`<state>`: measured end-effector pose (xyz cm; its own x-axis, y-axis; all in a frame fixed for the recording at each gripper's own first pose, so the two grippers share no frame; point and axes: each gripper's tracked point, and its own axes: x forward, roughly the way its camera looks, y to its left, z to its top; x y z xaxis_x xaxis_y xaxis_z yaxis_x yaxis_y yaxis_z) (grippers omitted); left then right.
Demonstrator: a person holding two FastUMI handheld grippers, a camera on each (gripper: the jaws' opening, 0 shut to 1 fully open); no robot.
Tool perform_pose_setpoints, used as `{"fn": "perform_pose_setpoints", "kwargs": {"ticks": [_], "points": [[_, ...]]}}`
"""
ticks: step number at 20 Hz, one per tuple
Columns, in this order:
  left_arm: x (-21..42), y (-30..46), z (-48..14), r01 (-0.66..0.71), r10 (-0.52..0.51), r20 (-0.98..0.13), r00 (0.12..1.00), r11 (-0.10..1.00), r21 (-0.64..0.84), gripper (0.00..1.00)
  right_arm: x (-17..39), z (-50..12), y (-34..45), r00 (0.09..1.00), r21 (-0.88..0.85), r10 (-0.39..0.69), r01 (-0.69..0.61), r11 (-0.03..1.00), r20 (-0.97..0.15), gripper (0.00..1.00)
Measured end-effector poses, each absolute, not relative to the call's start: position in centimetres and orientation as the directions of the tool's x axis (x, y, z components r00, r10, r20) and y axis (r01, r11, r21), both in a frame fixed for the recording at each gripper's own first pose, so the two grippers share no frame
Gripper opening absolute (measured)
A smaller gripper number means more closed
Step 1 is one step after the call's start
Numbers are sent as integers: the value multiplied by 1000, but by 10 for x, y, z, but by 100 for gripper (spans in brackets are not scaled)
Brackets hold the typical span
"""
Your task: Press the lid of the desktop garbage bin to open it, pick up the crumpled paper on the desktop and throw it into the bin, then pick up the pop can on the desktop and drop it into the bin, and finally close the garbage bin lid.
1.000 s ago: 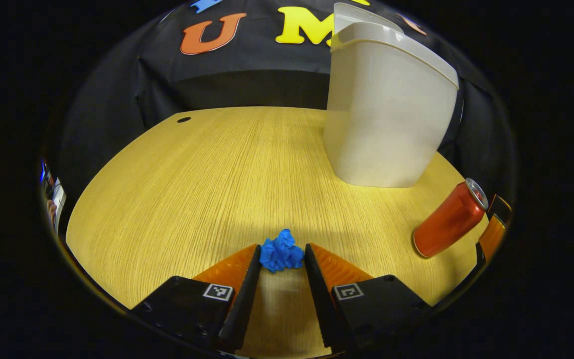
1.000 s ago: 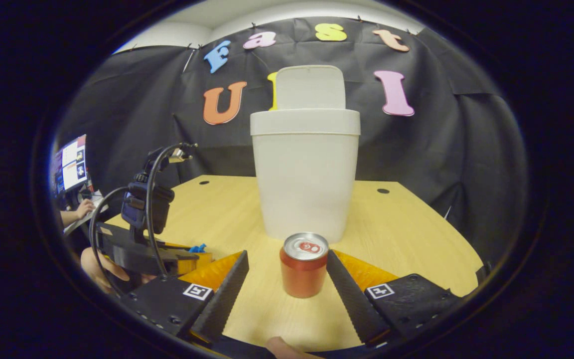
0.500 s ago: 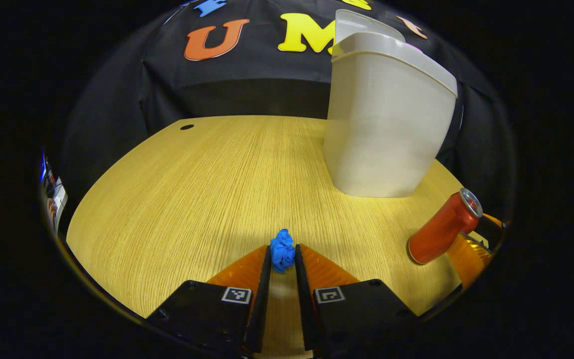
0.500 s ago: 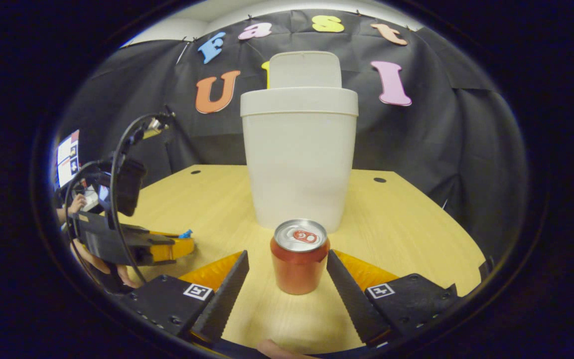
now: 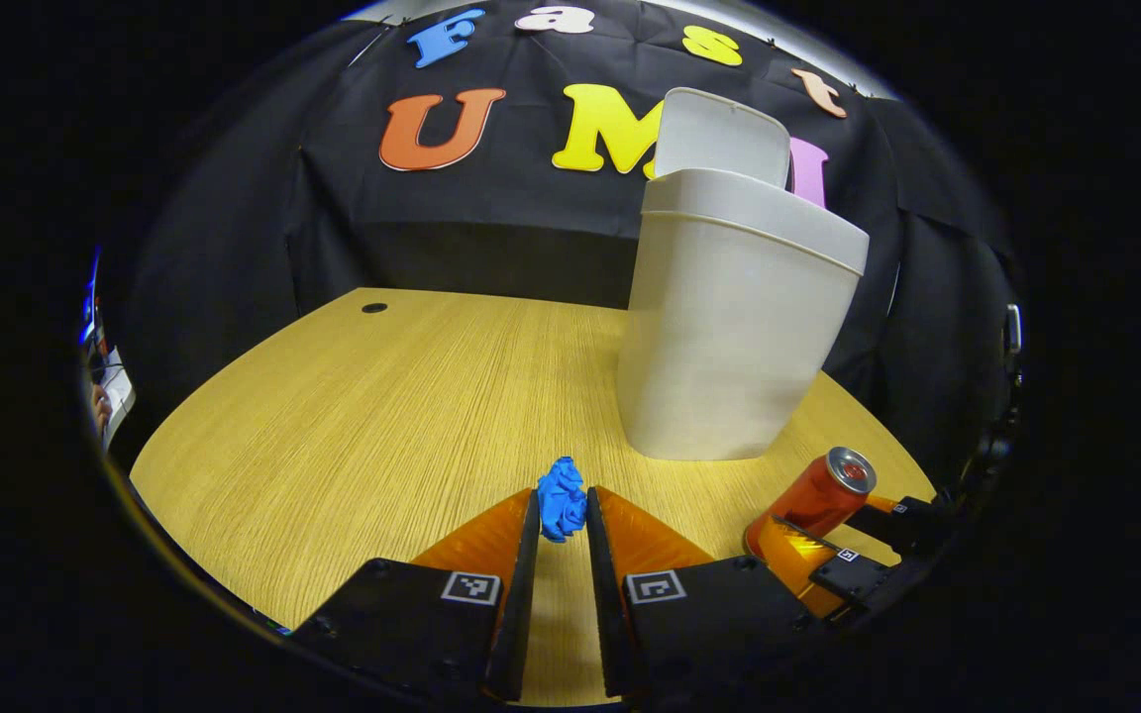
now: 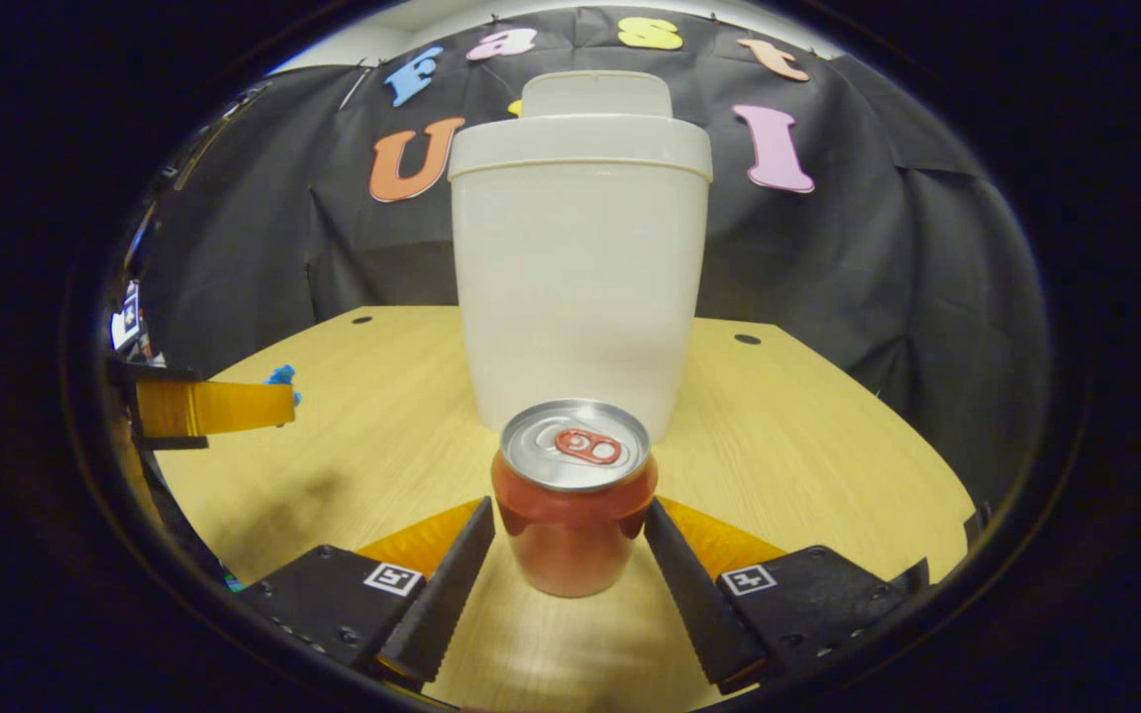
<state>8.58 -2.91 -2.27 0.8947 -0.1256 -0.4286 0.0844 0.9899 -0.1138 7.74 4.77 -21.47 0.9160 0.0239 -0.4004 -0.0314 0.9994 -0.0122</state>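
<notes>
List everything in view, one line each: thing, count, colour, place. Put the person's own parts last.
garbage bin: one, off-white, standing at the back of the table, lid flipped up.
crumpled paper: one, blue, pinched between the left gripper's fingers.
pop can: one, red with a silver top, upright on the table between the right gripper's open fingers, in front of the bin.
table: one, light wood, with small dark holes near its back edge.
left gripper: one, shut on the paper.
right gripper: one, open, fingers either side of the can.
</notes>
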Motion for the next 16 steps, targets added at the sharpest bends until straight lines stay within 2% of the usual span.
{"fn": "perform_pose_setpoints", "kwargs": {"ticks": [1,2,8,16], "points": [[85,-30,-20,87,-126,-421,898,990,-111,32,78,-212,47,920,14,29,-26,1000,-392,82],[85,-27,-20,84,-120,-415,902,991,-104,32,75,-206,47,924,30,35,-25,999,-380,80],[73,-34,16,83,-100,-336,937,994,-66,32,62,-153,41,969,-14,31,-35,999,-246,79],[50,-38,75,66,-76,-173,982,996,-66,32,27,-85,23,987,-34,60,-66,997,-150,78]]}}
